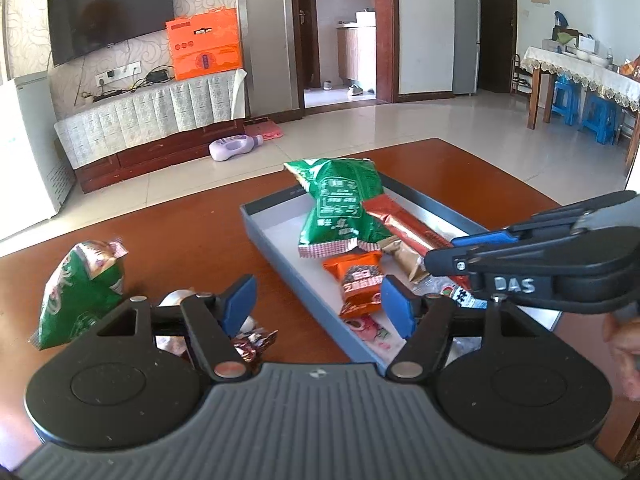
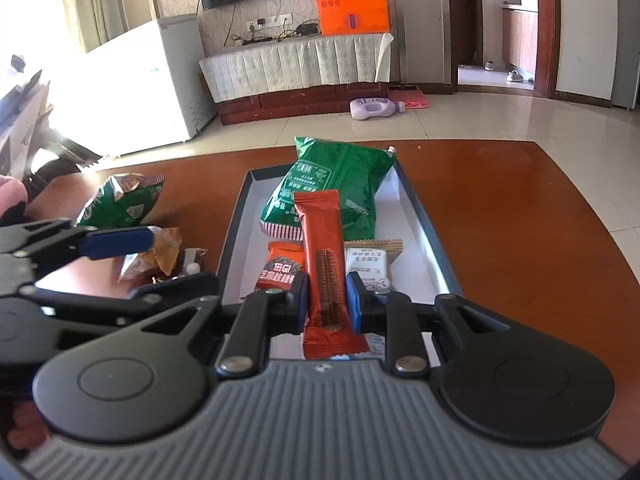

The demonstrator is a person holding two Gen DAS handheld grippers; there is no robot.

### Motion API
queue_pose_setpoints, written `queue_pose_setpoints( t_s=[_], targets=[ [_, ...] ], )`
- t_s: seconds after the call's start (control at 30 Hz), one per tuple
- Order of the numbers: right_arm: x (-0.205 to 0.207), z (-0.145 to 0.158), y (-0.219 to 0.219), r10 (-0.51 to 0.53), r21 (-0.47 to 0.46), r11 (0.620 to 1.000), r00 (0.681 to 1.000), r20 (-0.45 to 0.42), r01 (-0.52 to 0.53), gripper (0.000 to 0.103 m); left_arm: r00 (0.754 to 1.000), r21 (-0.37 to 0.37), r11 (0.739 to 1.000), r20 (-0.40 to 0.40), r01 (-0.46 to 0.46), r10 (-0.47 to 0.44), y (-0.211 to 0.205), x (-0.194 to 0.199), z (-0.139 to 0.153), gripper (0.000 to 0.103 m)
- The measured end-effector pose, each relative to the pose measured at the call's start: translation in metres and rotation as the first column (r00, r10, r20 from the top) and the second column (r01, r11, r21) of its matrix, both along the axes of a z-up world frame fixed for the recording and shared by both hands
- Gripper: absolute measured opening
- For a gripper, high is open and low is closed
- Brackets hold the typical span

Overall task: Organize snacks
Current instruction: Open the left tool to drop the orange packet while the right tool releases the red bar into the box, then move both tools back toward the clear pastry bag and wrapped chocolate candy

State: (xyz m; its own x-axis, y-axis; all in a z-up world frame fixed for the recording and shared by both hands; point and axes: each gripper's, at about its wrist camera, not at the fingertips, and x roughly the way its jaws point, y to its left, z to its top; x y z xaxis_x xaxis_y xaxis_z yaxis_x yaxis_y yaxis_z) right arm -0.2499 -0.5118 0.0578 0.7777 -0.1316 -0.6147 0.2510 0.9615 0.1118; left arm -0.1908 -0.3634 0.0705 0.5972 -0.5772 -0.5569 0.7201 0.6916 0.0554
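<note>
A grey tray [image 1: 272,240] [image 2: 230,236] lies on the brown table. It holds a green bag [image 1: 344,200] [image 2: 332,176], a small orange packet [image 1: 358,280] [image 2: 282,264], a beige packet [image 2: 368,264] and a pink one [image 1: 372,332]. My right gripper [image 2: 327,300] [image 1: 452,250] is shut on a long red bar packet [image 2: 324,264] [image 1: 404,224], held over the tray's near end. My left gripper [image 1: 318,300] [image 2: 160,264] stands open and holds nothing, above the tray's left wall. Left of the tray lie another green bag [image 1: 80,292] [image 2: 120,200] and small wrapped sweets [image 1: 252,340] [image 2: 156,256].
The table [image 2: 500,208] stretches bare to the right of the tray, and its far edge drops to a tiled floor. A purple bottle [image 1: 232,148] lies on the floor before a covered TV cabinet [image 1: 152,116]. A person's hand [image 1: 624,344] shows at the right edge.
</note>
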Motion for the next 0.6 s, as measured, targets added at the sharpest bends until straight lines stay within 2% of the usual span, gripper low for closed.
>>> queue_pose_setpoints(
  t_s=[0.33,0.47,0.6],
  targets=[
    [0.019,-0.016,0.021,0.011,-0.104,0.994,0.996,-0.089,-0.02,0.025,0.999,-0.019,0.999,-0.008,-0.051,0.051,0.038,0.004,0.014,0.074],
    [0.015,-0.016,0.022,0.019,-0.104,0.994,0.995,-0.094,-0.029,0.042,0.995,-0.025,0.995,0.003,-0.095,0.095,0.055,0.014,0.021,0.074],
    [0.006,-0.012,0.019,0.022,-0.107,0.994,0.996,-0.089,-0.031,0.043,0.987,-0.043,0.986,-0.009,-0.163,0.163,0.077,0.029,0.026,0.074]
  ],
)
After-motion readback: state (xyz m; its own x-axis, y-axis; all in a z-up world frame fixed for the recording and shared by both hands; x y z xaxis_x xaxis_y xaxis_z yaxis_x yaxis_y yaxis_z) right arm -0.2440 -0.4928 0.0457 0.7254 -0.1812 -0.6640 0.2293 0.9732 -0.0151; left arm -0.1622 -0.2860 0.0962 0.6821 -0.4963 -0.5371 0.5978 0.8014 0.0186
